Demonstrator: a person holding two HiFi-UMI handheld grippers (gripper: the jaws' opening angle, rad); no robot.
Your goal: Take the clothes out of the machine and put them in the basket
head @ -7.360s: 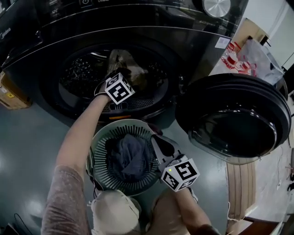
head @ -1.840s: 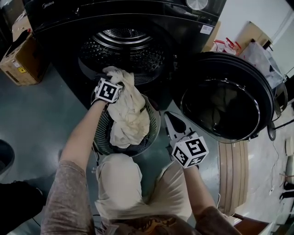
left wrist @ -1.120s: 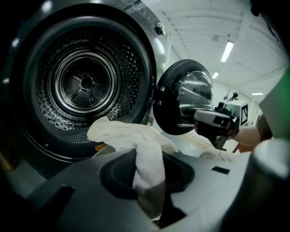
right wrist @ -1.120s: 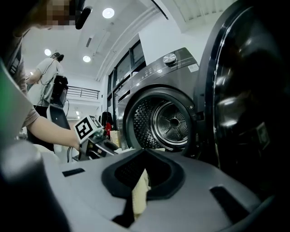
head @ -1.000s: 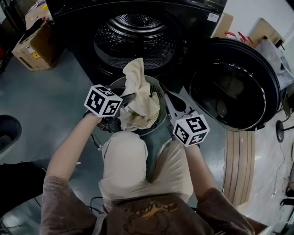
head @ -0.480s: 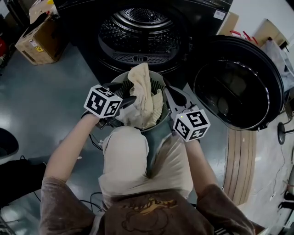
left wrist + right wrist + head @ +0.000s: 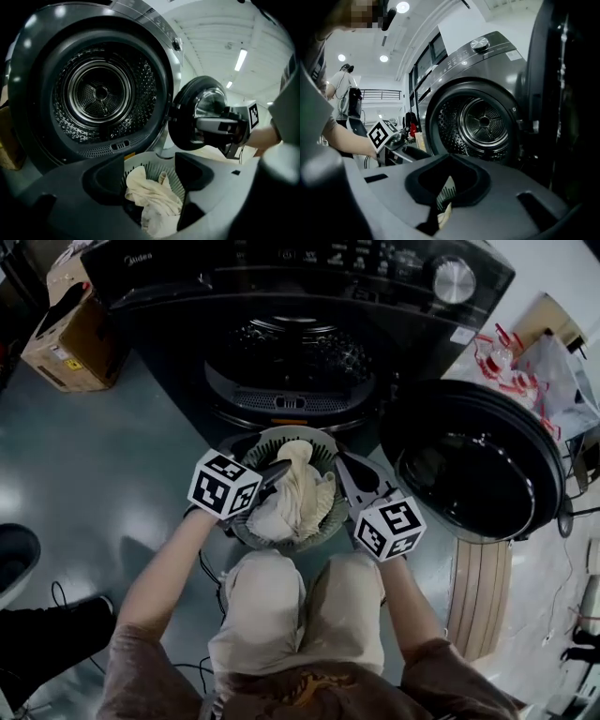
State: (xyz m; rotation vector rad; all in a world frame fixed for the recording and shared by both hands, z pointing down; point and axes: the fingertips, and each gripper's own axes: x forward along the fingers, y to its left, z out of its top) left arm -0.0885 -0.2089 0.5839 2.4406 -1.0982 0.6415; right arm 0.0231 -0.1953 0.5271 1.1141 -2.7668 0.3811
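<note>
A cream cloth (image 7: 295,498) lies heaped in the round slatted basket (image 7: 251,529) on the floor in front of the machine. My left gripper (image 7: 279,469) hovers over the basket's left rim with its jaws apart. In the left gripper view the cloth (image 7: 152,197) lies below the gap and no pad touches it. My right gripper (image 7: 341,463) is at the basket's right rim, shut, holding nothing. The machine's drum (image 7: 291,352) stands open and looks empty, as the left gripper view's drum (image 7: 101,93) also shows.
The machine's round door (image 7: 473,479) hangs open to the right of the basket. A cardboard box (image 7: 61,334) sits at the far left by the machine. The person's knees (image 7: 295,606) are right behind the basket, and a dark shoe (image 7: 42,638) is at lower left.
The left gripper's jaws have opened and let go of the cream cloth, which has dropped from a raised drape into a heap in the basket. Both grippers have drawn back slightly and risen.
</note>
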